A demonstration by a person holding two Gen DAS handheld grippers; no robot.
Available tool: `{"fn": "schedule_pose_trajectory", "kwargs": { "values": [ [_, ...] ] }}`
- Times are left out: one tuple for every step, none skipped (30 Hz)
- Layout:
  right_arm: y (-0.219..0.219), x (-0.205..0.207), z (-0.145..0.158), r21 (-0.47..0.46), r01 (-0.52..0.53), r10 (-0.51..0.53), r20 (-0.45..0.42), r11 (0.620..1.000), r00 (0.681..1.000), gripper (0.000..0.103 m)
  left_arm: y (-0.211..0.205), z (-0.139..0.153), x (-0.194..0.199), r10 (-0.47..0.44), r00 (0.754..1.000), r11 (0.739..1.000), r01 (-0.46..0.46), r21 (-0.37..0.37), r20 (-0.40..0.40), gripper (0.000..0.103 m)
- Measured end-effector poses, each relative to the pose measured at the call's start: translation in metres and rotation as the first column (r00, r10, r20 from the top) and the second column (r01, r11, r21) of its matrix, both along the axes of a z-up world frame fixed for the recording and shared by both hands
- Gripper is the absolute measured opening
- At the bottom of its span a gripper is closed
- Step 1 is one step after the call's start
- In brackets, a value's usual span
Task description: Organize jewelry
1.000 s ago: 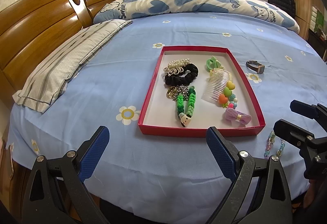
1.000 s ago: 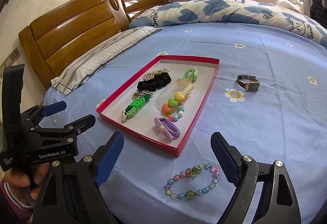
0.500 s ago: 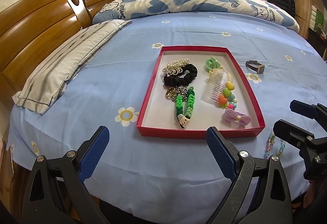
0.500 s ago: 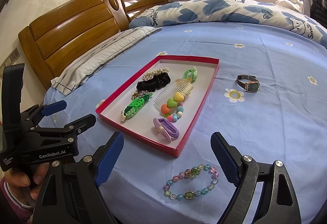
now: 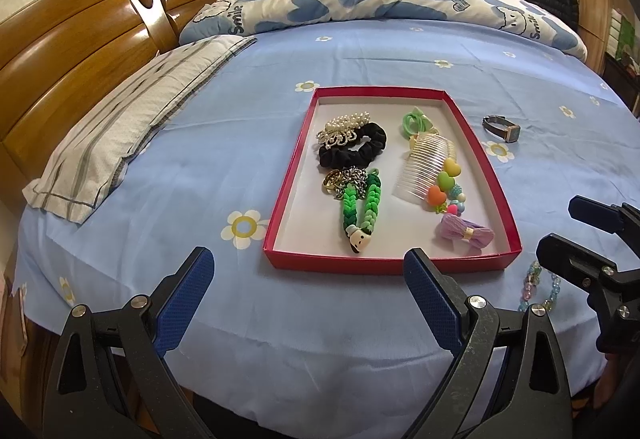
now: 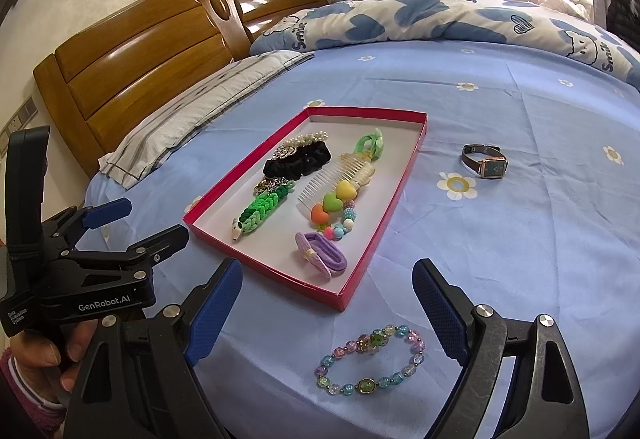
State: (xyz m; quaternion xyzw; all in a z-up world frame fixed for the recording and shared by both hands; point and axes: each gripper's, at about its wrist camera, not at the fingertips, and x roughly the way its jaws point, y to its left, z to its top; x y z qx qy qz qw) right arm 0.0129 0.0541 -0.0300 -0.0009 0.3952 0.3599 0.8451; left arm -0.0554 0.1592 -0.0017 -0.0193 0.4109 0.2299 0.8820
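Now you're between pickups: both grippers, right gripper [image 6: 327,309] and left gripper [image 5: 308,291], hang with jaws wide and empty. The beaded bracelet [image 6: 371,359] lies on the bedsheet just before the red tray [image 6: 362,263]; the wristwatch [image 6: 485,161] sits well apart. Lower onto the bracelet, then lift it over the tray's near wall; the sheet around it is open.

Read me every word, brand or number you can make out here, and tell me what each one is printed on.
"GenRobot.AI": white print on the left gripper body.
"Smile": blue lettering on the quilt, repeated along its edge.
Small white label beside the brand on the gripper body: too small to read reliably.
Watch face: no readable numbers.
Boxes by the window: blurred.
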Motion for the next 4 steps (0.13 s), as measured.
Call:
{"fn": "schedule_pose_trajectory", "kwargs": {
  "values": [
    [0.0, 0.0003, -0.0001, 0.0, 0.0, 0.0, -0.001, 1.0, 1.0, 0.089, 0.0001, -0.0003, 0.0007, 0.001, 1.0, 1.0, -0.001, -0.001, -0.001, 0.096],
    [-0.0003, 0.0001, -0.0001, 0.0, 0.0, 0.0, -0.001, 1.0, 1.0, 0.089, 0.0004, -0.0005, 0.0013, 0.0, 1.0, 1.0, 0.0, -0.002, -0.002, 0.096],
    [-0.0002, 0.0004, -0.0005, 0.0, 0.0, 0.0, -0.002, 1.0, 1.0, 0.089, 0.0008, -0.0006, 0.0019, 0.0, 1.0, 1.0, 0.0, -0.005, -0.002, 0.096],
    [0.0, 0.0006, -0.0008, -0.001, 0.0, 0.0, -0.003, 1.0, 1.0, 0.089, 0.0011, -0.0007, 0.0026, -0.001, 1.0, 1.0, 0.001, -0.007, -0.004, 0.096]
  ]
}}
